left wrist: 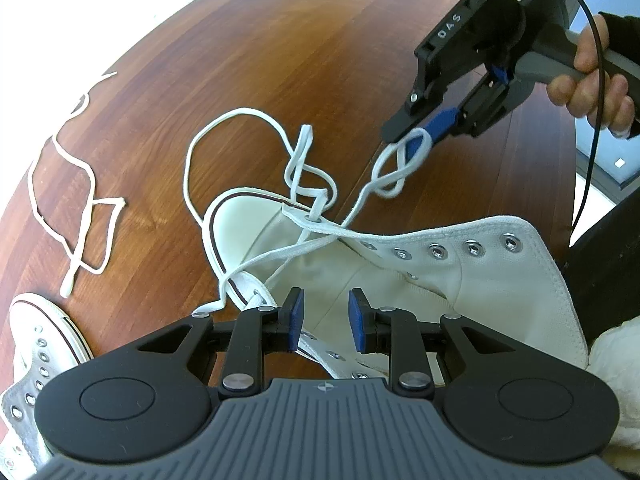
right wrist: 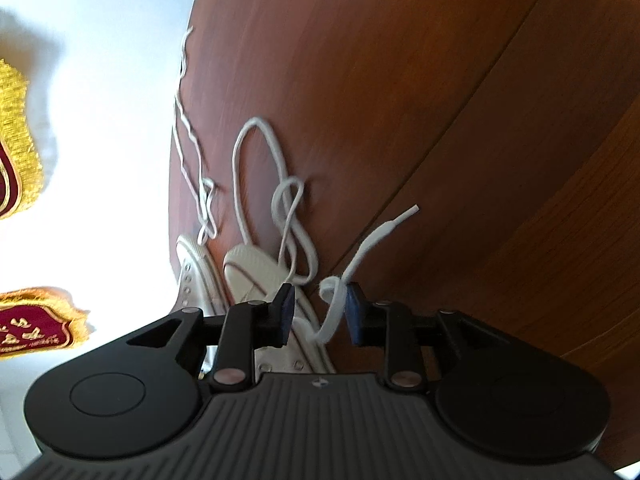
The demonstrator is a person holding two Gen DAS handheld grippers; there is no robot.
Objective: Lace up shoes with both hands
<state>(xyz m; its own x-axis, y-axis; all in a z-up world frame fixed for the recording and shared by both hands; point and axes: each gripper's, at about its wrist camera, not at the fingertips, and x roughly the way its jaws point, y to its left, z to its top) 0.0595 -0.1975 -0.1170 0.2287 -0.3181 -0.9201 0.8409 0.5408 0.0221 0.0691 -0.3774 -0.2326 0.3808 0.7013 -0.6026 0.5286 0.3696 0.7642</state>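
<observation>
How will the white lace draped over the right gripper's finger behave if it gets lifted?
Likely floppy: the lace sags in loose loops around a blue pad of the right gripper. Probably light, since it hangs there unpinched. It may slip off, as the jaws stand apart and nothing clamps it.

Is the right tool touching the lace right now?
Touching. In the left wrist view a loop of the lace hangs round one blue pad of the right tool; the right wrist view shows its jaws apart, not clamping it.
</observation>
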